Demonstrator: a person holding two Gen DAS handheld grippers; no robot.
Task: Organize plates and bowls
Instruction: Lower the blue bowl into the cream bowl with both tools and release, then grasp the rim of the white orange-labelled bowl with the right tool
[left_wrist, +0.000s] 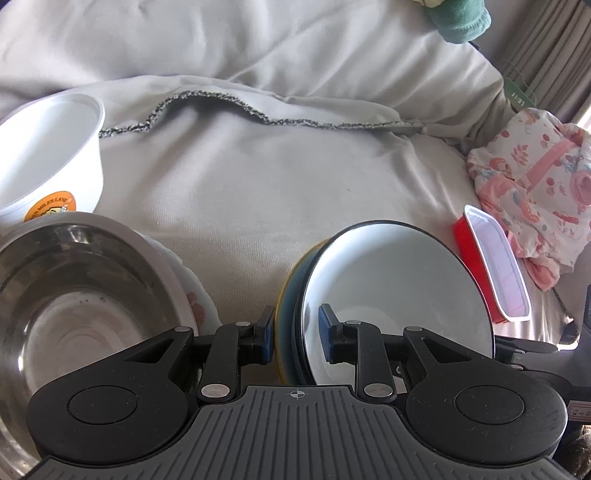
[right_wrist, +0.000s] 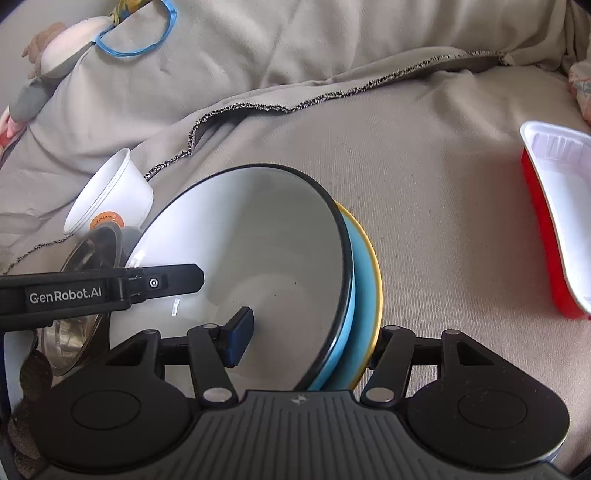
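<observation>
A white bowl with a black rim (left_wrist: 399, 288) (right_wrist: 251, 251) sits nested on a blue plate with a yellow rim (left_wrist: 286, 314) (right_wrist: 364, 280). Both are tilted up on edge. My left gripper (left_wrist: 297, 338) is shut on the rim of this stack, one pad inside the bowl, one behind the plate. My right gripper (right_wrist: 306, 339) is shut on the opposite side of the same stack. A steel bowl (left_wrist: 74, 295) (right_wrist: 85, 280) rests on a floral plate (left_wrist: 195, 295) to the left.
A white plastic tub with an orange sticker (left_wrist: 51, 158) (right_wrist: 110, 199) lies at the far left. A red tray with a white inside (left_wrist: 495, 266) (right_wrist: 557, 221) lies to the right. Everything rests on a beige blanket (left_wrist: 277, 177). Floral cloth (left_wrist: 535, 177) lies at the far right.
</observation>
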